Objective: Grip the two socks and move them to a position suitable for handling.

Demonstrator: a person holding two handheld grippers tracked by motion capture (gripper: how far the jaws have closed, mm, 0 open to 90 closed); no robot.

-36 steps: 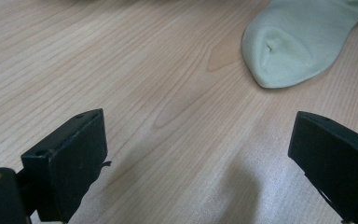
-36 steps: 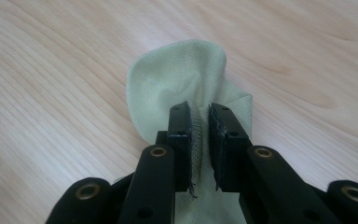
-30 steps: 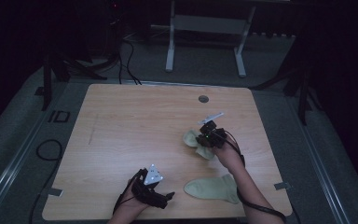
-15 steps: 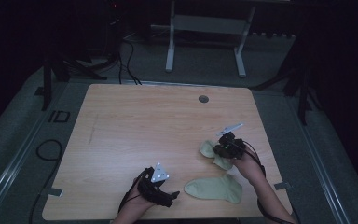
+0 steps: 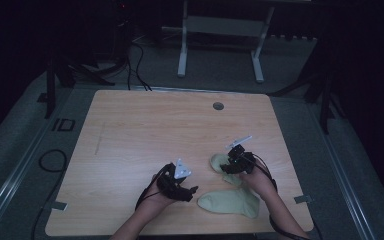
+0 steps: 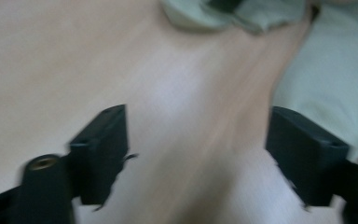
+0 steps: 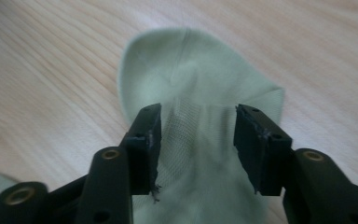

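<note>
Dark floor and cables surround the light wooden table (image 5: 130, 130), where two pale green socks lie near the person's edge. Between the two grippers lies the flat sock (image 5: 230, 202), just to the right of the left gripper (image 5: 192, 190), whose jaws stand wide apart over bare wood with that sock beside its right jaw. The right gripper (image 7: 196, 135) is above the second sock (image 7: 186, 70); its jaws are spread, one on each side of the sock's narrow part, and do not pinch it.
</note>
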